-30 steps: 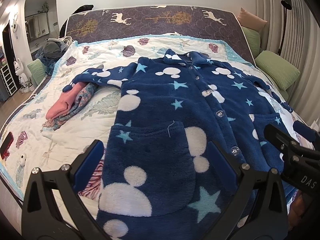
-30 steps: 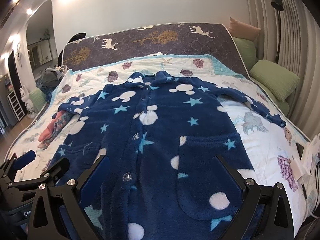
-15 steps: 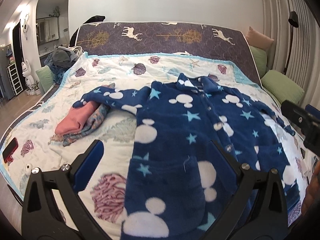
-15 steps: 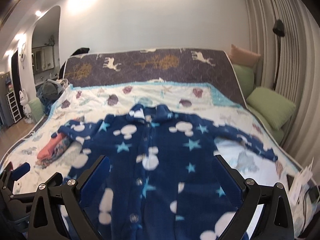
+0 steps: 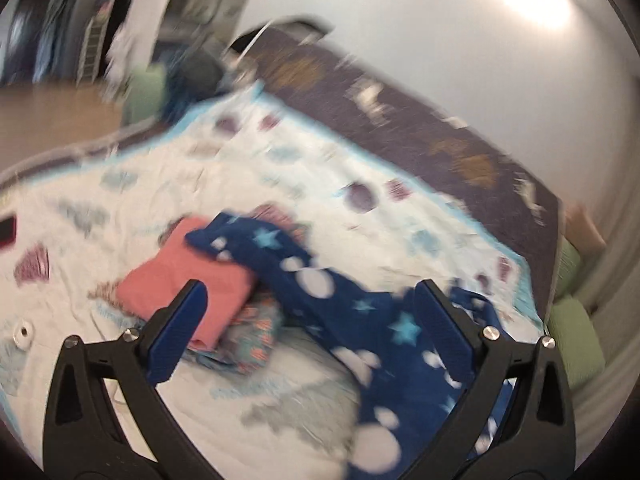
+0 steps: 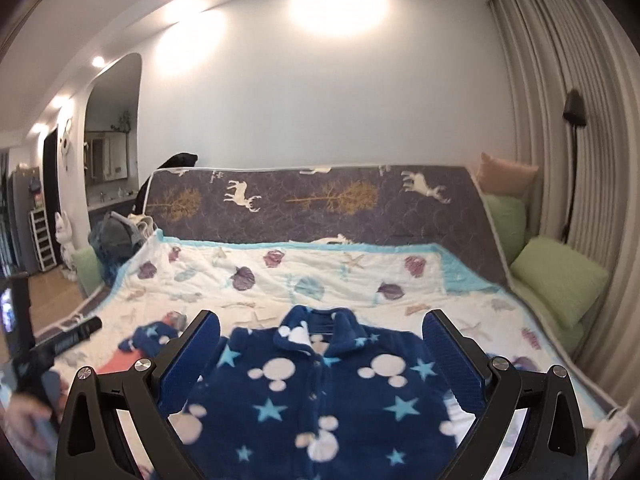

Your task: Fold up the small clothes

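Observation:
A dark blue fleece jacket with white spots and light blue stars lies spread flat on the bed, collar away from me. My right gripper is open and empty above its chest. In the blurred left wrist view my left gripper is open and empty, above the jacket's left sleeve. The sleeve end rests on a folded pink garment stacked on a patterned one. The left gripper body shows at the left edge of the right wrist view.
The bed has a white quilt with shell prints and a purple deer-print headboard. Green pillows lie at the right. A dark phone and a small white object lie at the left edge.
Both grippers have pulled back and tilted up, so less of the jacket shows. The left one has swung left and rolled, now facing the sleeve and the pink stack, with motion blur.

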{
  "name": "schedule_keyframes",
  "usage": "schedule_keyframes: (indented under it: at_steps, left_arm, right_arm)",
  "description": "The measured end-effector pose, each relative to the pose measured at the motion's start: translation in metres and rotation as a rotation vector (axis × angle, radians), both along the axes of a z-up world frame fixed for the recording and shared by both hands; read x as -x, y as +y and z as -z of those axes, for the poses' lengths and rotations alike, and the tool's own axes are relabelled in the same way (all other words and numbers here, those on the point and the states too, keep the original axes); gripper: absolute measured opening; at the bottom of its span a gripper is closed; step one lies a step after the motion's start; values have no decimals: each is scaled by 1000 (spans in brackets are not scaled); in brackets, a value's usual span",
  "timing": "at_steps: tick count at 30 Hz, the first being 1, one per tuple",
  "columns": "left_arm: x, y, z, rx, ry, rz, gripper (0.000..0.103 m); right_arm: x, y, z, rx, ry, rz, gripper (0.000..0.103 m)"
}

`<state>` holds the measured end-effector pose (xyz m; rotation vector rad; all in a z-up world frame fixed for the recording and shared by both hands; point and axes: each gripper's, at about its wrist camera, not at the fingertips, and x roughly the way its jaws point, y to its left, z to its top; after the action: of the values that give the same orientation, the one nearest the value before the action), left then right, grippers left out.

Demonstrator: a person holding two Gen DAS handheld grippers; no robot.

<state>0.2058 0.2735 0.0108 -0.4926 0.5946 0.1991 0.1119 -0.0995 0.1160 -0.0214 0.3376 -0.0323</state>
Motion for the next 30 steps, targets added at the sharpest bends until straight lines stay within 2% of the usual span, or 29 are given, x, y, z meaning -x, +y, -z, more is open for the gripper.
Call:
schedule_keyframes:
  at_steps: [2,6,9,13,16,17,18,19,20,22,25,27,29,30]
  left_arm:
    - [-38,28,31,90,93,6,102]
    - [-94,75,94,344,201,4,98]
    - [-121,98,130,458,248,-79,98]
    - [-149,108,156,551,291,-141,97]
    - [-166,109,170,589,320,-157,81]
    - [-169,111,173,602,315,-156,68]
    - [-172,112,176,608,307,-152,49]
    - [-174,112,175,602,297,-141,36]
    - [-177,110,169,580,281,-115,13]
    - [-177,103,145,512,221,-94,12]
    - [-179,58,79,294,84,-3,12]
    - [-174,-5,28,121,-9,151,12]
    - [-160,-81,-8,-57,-87,313,12]
    - [-152,-117,-17,-139,-105,381,13]
  right_arm:
    - [-23,-1,17,-33,64,-23,103]
    - [-64,-3,86,-68,262,-49,103]
    - [-82,-9,132,-92,380,-36,103]
    - [-94,-21,158,-100,440,-9,103]
    - [-100,-28,161,-78,437,13,103]
    - [-101,-31,162,-71,433,21,103]
    - [-103,-33,164,-67,432,27,103]
    - [-106,-35,165,-68,435,29,103]
    - [-107,-38,166,-71,439,32,103]
    - [-109,-43,170,-83,452,39,103]
    - [-108,-53,171,-94,457,48,103]
    - [-105,-62,169,-96,445,69,103]
    - [-101,-73,167,-120,432,91,103]
    - [-99,-79,166,-135,428,101,103]
